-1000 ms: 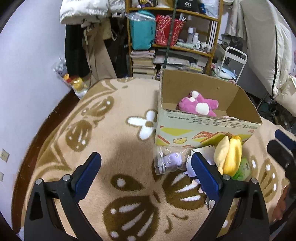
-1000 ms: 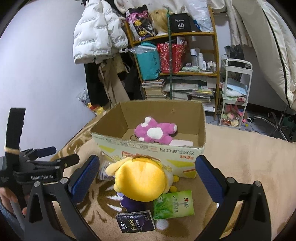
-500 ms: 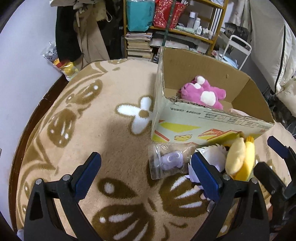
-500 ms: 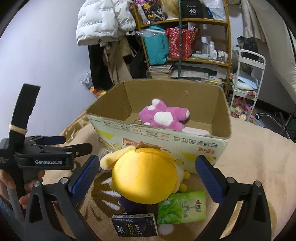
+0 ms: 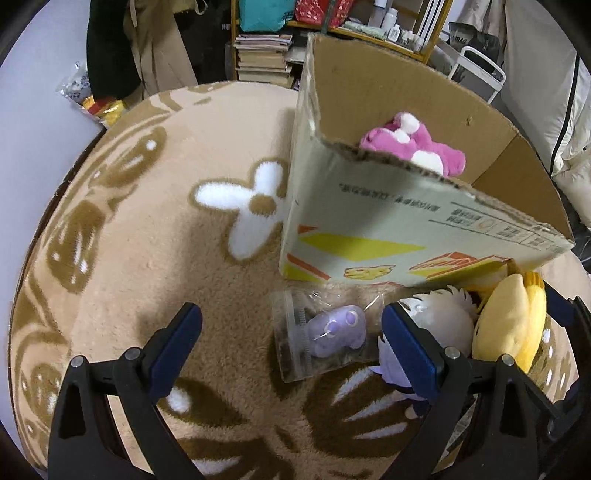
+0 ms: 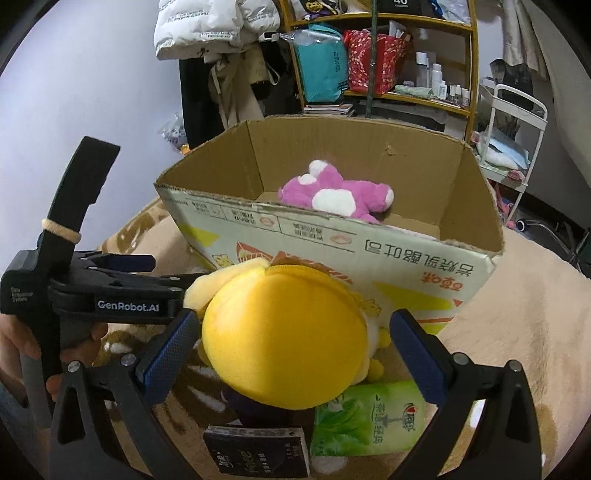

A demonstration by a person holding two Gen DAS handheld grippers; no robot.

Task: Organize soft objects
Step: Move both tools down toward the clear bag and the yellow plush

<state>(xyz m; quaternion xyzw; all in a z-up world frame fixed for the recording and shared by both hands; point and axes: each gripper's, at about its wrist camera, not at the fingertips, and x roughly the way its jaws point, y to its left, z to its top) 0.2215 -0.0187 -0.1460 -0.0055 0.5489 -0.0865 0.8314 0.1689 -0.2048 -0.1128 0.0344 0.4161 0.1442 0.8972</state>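
A yellow plush (image 6: 284, 336) lies on the rug against the front wall of a cardboard box (image 6: 369, 254). My right gripper (image 6: 291, 343) is open, its fingers straddling the plush without pressing it. A pink plush (image 6: 336, 195) lies inside the box. In the left wrist view a purple toy in a clear bag (image 5: 334, 332) lies on the rug by the box (image 5: 388, 229), with a white-haired doll (image 5: 439, 325) and the yellow plush (image 5: 509, 328) to its right. My left gripper (image 5: 291, 339) is open just above and short of the bagged toy.
A green tissue pack (image 6: 369, 421) and a dark tissue pack (image 6: 258, 454) lie in front of the yellow plush. The patterned rug (image 5: 147, 240) stretches left. Shelves (image 6: 376, 55) and hanging coats (image 6: 218, 29) stand behind the box. A hand (image 6: 22, 347) holds the left gripper.
Both grippers have moved forward and down toward the toys. The right gripper now has the yellow plush between its open fingers; the left has closed in on the bagged purple toy.
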